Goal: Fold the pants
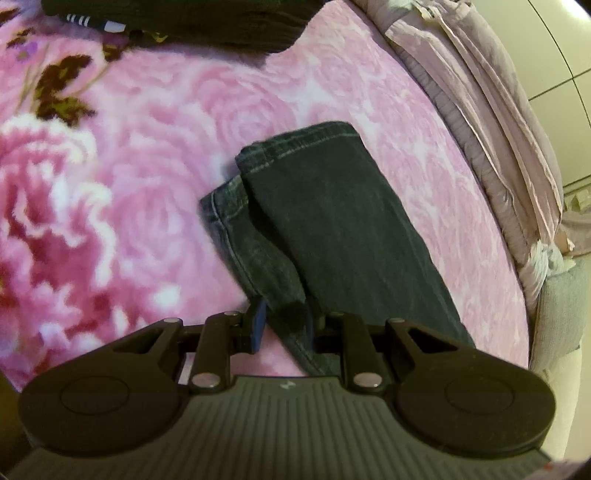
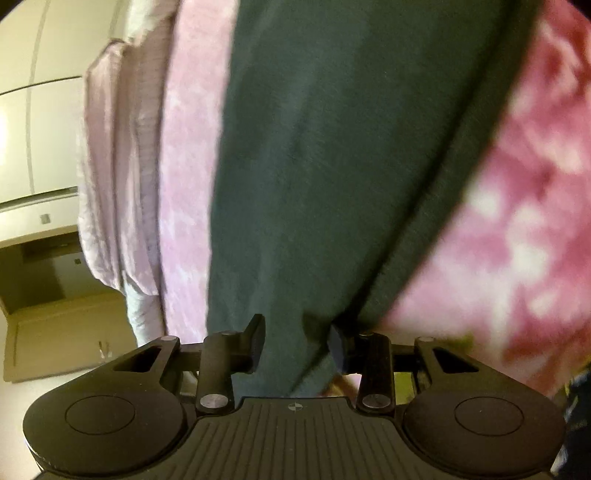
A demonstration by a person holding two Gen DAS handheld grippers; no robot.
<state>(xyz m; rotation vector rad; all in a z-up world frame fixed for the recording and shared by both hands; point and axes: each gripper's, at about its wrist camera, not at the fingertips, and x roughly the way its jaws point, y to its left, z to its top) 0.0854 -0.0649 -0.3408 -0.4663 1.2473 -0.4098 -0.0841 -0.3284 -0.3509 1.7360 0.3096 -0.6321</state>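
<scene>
while both tongs point(image 1: 284, 325) point(image 2: 297, 345) clamp the jeans point(image 1: 325, 229), they lie on the blanket point(image 1: 147, 147)

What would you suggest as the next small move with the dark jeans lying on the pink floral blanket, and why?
Probably close both grippers fully before lifting. The left gripper straddles the jeans with denim between its fingers, and the right gripper has cloth bunched between its own, yet neither looks firmly pinched, and the legs lie flat on the blanket.

The right wrist view is blurred: the pants point(image 2: 332, 166) show no seams and run off its top edge. In the left wrist view, dark clothes point(image 1: 192, 18) are cut off at the top.
</scene>
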